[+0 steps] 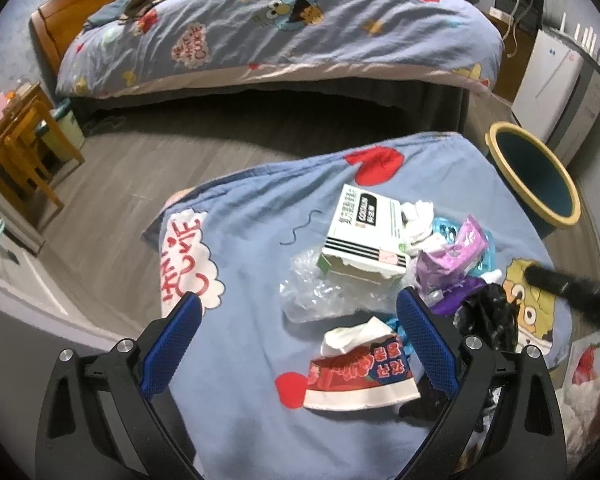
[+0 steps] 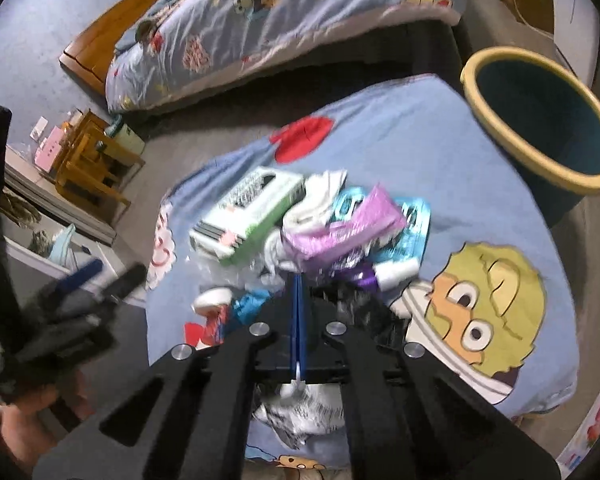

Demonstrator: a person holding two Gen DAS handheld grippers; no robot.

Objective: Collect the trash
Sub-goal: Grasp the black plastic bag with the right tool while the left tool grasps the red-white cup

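A pile of trash lies on a blue cartoon-print cloth (image 1: 252,264): a white and green box (image 1: 364,236), a clear plastic bag (image 1: 312,292), a crushed red paper cup (image 1: 360,376) with tissue in it, purple wrappers (image 1: 456,256), white tissue (image 1: 420,220) and a black bag (image 1: 488,316). My left gripper (image 1: 300,340) is open, its fingers either side of the red cup and just above it. My right gripper (image 2: 298,288) is shut, with white plastic showing under its base; its tip is at the black bag (image 2: 360,304). The bin (image 2: 540,120) stands at the cloth's far right.
A bed (image 1: 280,28) with matching bedding stands across a strip of grey floor. A wooden stool and small table (image 1: 24,148) are at the left. A white appliance (image 1: 556,80) is behind the bin (image 1: 536,176). The left gripper shows blurred in the right wrist view (image 2: 80,292).
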